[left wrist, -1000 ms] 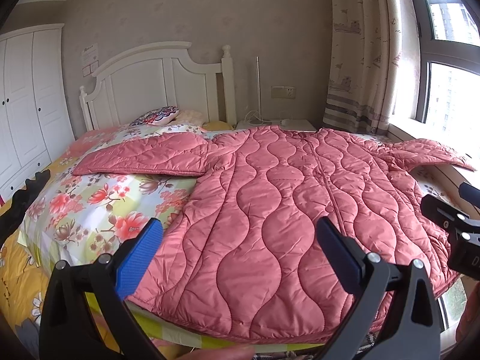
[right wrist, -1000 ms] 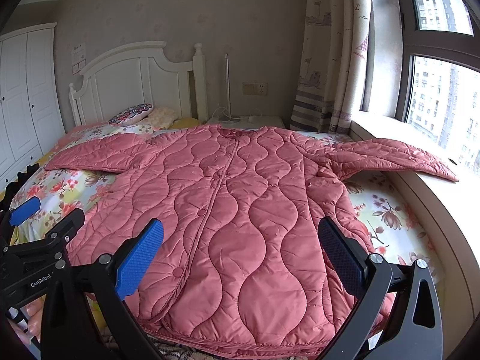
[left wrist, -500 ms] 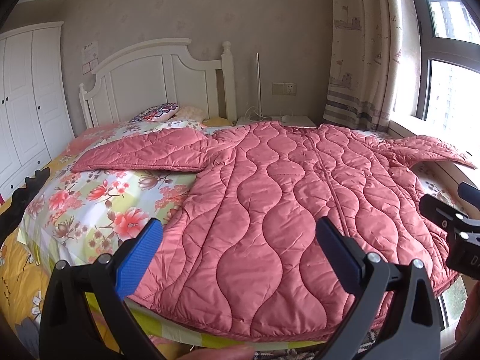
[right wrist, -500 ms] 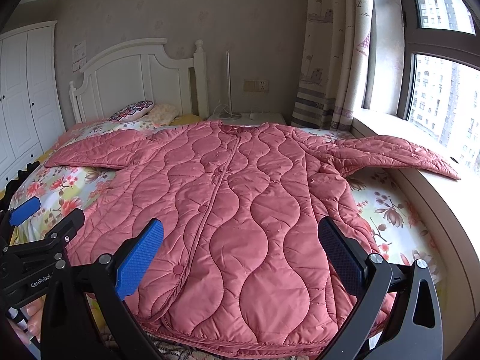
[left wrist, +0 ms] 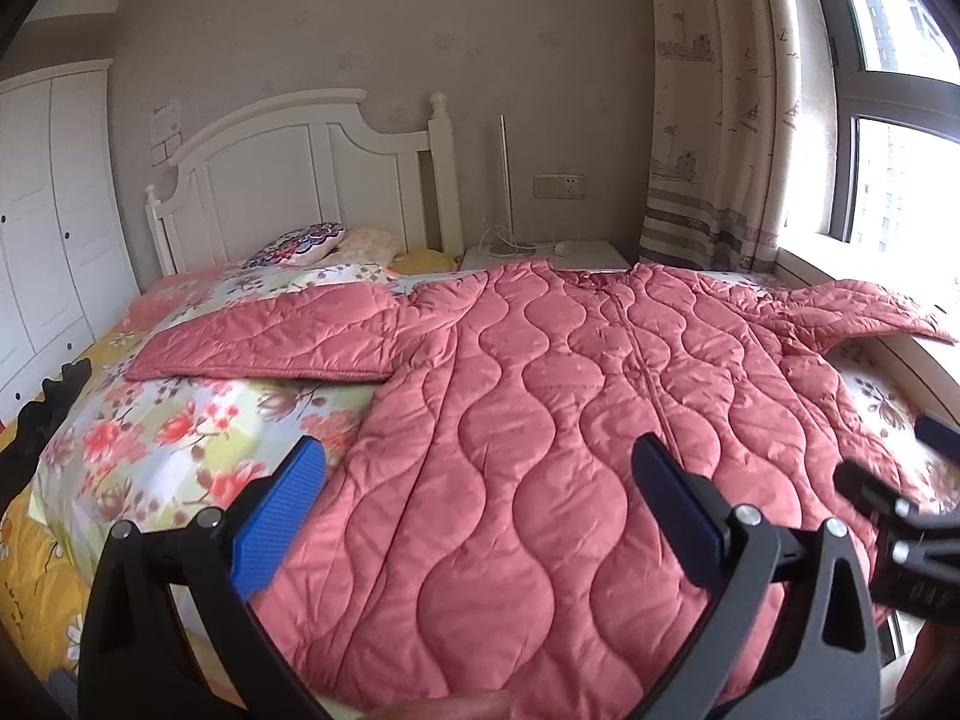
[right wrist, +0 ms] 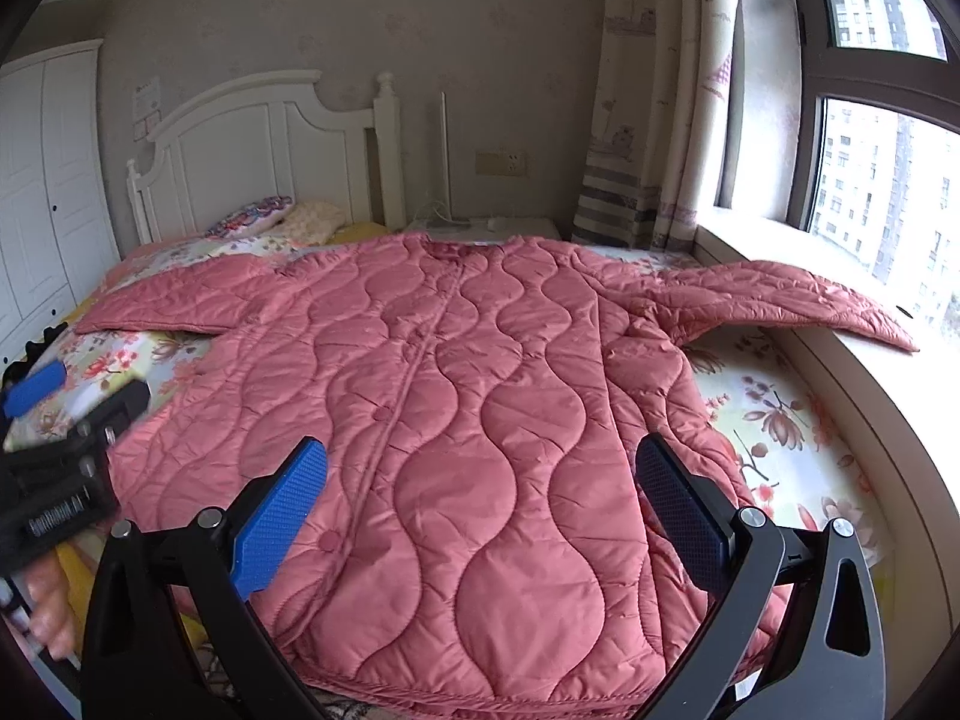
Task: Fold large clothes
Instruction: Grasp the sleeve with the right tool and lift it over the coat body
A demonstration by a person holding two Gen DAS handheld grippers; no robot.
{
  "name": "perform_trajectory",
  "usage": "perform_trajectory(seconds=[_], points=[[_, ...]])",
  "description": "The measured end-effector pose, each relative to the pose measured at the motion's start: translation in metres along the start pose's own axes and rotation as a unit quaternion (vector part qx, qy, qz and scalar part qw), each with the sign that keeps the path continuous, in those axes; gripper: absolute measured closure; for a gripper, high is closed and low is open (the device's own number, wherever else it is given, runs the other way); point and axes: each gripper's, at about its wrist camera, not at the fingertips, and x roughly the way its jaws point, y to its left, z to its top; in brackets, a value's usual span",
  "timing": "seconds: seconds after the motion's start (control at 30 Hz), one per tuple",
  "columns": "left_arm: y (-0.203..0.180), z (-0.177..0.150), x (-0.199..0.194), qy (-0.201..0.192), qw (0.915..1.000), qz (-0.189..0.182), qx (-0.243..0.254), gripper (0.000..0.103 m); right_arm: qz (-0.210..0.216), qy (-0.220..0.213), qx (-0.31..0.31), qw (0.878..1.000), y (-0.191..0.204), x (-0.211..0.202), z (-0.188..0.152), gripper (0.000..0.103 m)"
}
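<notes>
Both the left gripper (left wrist: 480,510) and right gripper (right wrist: 480,510) hover wide apart and empty above the hem of the pink quilted coat (right wrist: 468,420), which lies flat on the floral-sheeted bed (right wrist: 780,438), collar toward the white headboard (right wrist: 252,144), sleeves spread sideways.

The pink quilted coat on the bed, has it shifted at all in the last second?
No. The pink quilted coat lies spread as before, its sleeve still on the windowsill; only the cameras moved.

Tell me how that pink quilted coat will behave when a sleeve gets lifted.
The coat will probably sag and drape, not hold shape: its right sleeve already bends over the window ledge. Its puffy padding suggests bulky but fairly light. The shiny fabric may slip between the fingers.
</notes>
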Motion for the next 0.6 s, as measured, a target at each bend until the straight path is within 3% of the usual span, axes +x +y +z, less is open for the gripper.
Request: perform_trajectory(seconds=[0.27,0.47,0.6], points=[[-0.014,0.033,0.052,0.015,0.9996,-0.009,0.021,0.002,-0.024,0.007,0.004,1.0,-0.013,0.031,0.01,0.004],[-0.024,0.052,0.141,0.087,0.9946,0.021,0.053,0.002,-0.046,0.031,0.019,0.998,-0.034,0.064,0.019,0.004],[-0.029,0.056,0.188,0.114,0.9903,0.031,0.073,0.002,-0.057,0.053,0.047,0.996,-0.057,0.089,0.025,0.004]])
